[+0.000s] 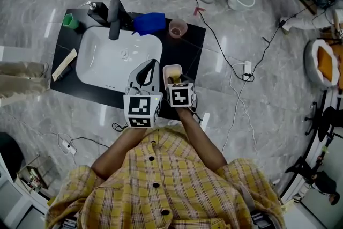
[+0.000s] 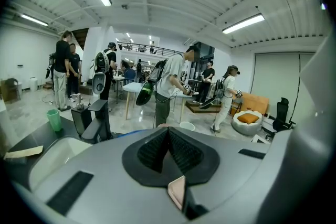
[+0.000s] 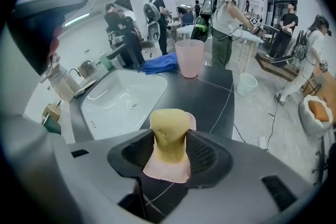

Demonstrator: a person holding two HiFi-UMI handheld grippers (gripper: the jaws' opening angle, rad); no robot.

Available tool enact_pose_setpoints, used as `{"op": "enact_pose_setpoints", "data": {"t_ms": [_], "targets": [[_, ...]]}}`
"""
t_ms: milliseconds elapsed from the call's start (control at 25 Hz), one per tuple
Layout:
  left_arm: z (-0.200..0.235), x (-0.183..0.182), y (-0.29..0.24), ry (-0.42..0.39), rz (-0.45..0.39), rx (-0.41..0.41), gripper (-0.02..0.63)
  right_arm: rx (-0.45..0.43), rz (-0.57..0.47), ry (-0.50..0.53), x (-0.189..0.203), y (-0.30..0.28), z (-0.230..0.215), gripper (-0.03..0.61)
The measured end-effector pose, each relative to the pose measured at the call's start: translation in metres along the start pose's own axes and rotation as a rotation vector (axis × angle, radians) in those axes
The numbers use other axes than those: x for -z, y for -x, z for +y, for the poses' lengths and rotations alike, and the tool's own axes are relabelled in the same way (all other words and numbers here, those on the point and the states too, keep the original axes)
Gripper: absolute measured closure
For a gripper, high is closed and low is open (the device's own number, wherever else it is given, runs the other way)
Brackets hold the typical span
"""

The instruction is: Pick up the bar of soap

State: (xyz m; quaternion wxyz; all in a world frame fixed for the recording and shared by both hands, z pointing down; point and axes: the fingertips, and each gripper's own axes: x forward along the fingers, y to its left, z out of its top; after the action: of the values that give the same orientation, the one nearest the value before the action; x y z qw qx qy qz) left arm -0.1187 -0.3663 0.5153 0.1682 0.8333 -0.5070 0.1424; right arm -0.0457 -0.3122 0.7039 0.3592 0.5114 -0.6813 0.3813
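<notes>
Now the right gripper (image 3: 169, 150) squeezes the soap (image 3: 169, 122) by its sides, up beside the sink (image 1: 102, 61) — it looks hard, light, slippery, so mid-bar grip seems best. Left gripper (image 2: 168, 145) is pinched together, empty.

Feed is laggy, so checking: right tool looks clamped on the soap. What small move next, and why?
Probably lift the right tool straight up a little: its jaws are shut on the yellow soap bar, which sits low over the pink dish and black counter. The left tool is shut and empty.
</notes>
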Motion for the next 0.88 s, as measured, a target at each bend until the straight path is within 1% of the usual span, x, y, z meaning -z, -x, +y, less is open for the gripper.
{"op": "enact_pose_setpoints", "data": {"t_ms": [280,560,760,880], "targets": [[-0.019,0.002,0.019,-0.022,-0.014,-0.018,0.603,-0.012,-0.115,0.019,0.002,0.025,-0.004,0.374],[-0.035,0.004,0.04,-0.046,-0.03,-0.039,0.603,-0.023,-0.212,0.07,0.003,0.05,-0.002,0.376],[-0.039,0.002,0.049,-0.052,-0.041,-0.058,0.603,-0.055,-0.296,0.092,-0.009,0.082,0.006,0.376],[-0.042,0.0,0.054,-0.058,-0.048,-0.07,0.603,-0.06,-0.383,0.115,-0.022,0.109,0.008,0.376]]}}
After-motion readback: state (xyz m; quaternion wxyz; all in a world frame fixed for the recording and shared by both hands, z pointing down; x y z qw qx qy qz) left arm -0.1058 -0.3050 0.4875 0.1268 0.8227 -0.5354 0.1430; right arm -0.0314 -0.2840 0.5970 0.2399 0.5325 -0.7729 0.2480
